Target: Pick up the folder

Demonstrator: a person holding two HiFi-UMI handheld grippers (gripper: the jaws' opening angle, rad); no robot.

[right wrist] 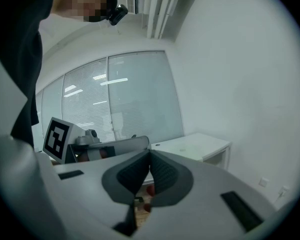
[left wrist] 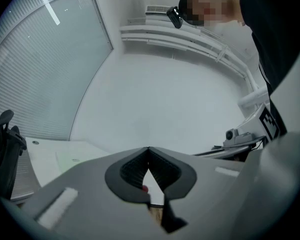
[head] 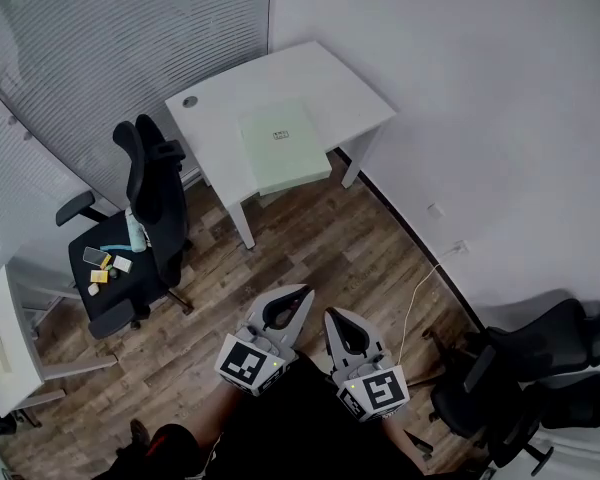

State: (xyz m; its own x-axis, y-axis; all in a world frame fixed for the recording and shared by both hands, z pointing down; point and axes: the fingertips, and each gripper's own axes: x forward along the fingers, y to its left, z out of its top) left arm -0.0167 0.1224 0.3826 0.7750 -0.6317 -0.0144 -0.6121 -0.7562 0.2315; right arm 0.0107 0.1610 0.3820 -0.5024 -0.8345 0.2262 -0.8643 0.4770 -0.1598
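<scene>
A pale green folder [head: 285, 146] lies flat on the white desk [head: 230, 108] at the far end of the room; it also shows as a faint green sheet [left wrist: 72, 160] in the left gripper view. Both grippers are held low and near the person, well short of the desk. The left gripper [head: 306, 292] has its jaws together at the tips, nothing between them. My right gripper [head: 330, 314] is shut the same way and holds nothing. The desk [right wrist: 190, 146] shows beyond the right gripper's tips [right wrist: 150, 151].
A black office chair [head: 130, 238] with small items on its seat stands left of the desk. More black chairs [head: 525, 368] crowd the lower right corner. A second white table [head: 5, 343] sits at the left edge. A cable [head: 420, 298] trails along the right wall. Wooden floor lies between.
</scene>
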